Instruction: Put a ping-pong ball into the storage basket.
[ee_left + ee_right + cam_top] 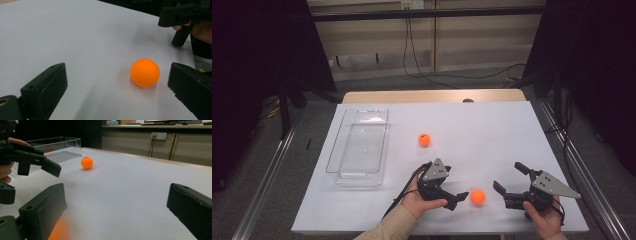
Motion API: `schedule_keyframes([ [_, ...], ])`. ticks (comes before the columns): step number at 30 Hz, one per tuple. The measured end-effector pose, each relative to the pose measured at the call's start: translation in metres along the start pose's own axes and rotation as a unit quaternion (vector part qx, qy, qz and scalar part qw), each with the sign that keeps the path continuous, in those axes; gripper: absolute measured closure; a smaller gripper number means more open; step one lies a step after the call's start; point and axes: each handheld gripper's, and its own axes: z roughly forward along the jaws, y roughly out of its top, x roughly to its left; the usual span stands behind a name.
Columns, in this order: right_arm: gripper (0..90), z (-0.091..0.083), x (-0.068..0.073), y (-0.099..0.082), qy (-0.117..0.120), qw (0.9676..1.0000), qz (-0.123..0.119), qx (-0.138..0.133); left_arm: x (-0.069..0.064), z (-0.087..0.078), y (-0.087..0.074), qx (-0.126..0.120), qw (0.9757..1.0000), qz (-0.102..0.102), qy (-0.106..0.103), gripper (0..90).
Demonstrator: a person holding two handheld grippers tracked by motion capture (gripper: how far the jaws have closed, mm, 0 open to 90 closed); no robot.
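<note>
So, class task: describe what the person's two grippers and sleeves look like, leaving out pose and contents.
Both tools are matte black. The left gripper and the right gripper each have two blocky black jaws with small round holes in them, and each carries a grey three-cornered plate with dark dots. A black cable trails from the left one. The left forearm wears a beige sleeve.

Both forearms come in from the bottom edge, each hand wrapped round a gripper handle low over the table. The left gripper (451, 192) is angled to point right, its jaws spread wide apart and holding nothing. The right gripper (509, 178) points up and left toward the middle, jaws also wide apart with nothing between them. The two sit near each other, not touching.
</note>
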Motion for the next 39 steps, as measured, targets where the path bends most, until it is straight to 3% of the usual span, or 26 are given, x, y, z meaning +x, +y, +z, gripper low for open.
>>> schedule_keyframes([
  [39,1.7,-0.001,0.000,0.000,0.002,1.0000,0.002,-0.004,-0.010,0.022,0.003,0.032,0.9993,0.012,-0.012,2.7],
])
